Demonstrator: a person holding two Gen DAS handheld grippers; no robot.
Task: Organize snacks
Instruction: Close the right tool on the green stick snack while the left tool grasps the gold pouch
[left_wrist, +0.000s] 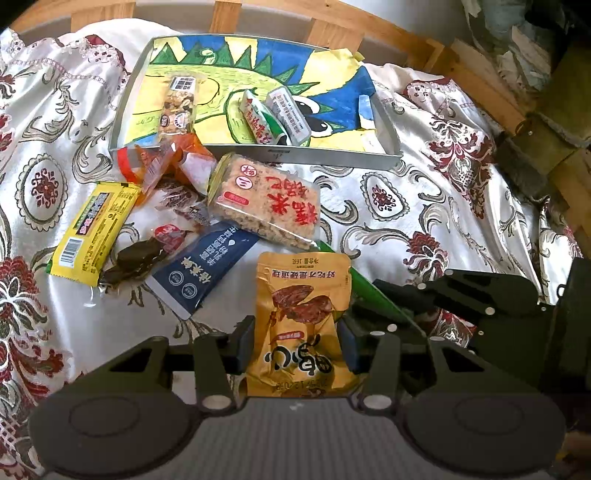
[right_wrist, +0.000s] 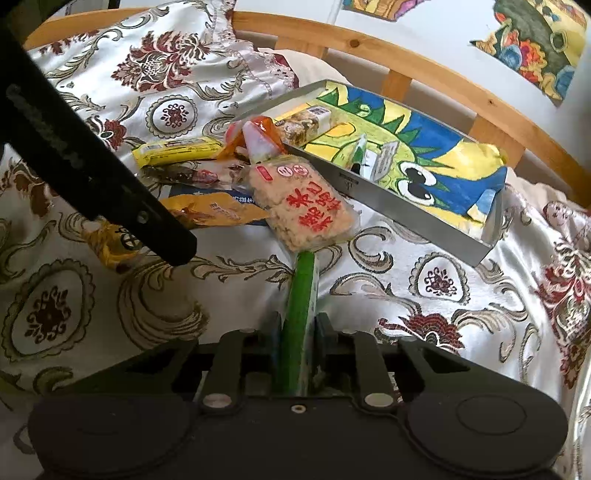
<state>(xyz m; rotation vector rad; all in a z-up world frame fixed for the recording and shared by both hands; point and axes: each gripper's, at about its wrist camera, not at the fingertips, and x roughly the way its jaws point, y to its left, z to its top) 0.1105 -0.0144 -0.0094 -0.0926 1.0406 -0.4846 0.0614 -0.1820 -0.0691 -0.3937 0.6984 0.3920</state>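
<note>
Gold pouch sits clamped between the left gripper's fingers.

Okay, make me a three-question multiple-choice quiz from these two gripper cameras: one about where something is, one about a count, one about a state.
1. Where does the rice cracker pack with red lettering lie?
A. inside the tray
B. on the bedspread, just in front of the tray
C. in the left gripper

2. How many snack packs lie inside the metal tray?
A. none
B. three
C. six

3. What is the right gripper doing?
A. shut on the green pack
B. open above the tray
C. shut on the yellow bar

Answers:
1. B: it rests on the patterned bedspread against the tray's near wall.
2. B: one clear nut bar and two green-and-white packs sit on the dinosaur drawing.
3. A: the green pack stands edge-on between its closed jaws, while the left gripper pinches the gold pouch.
</note>
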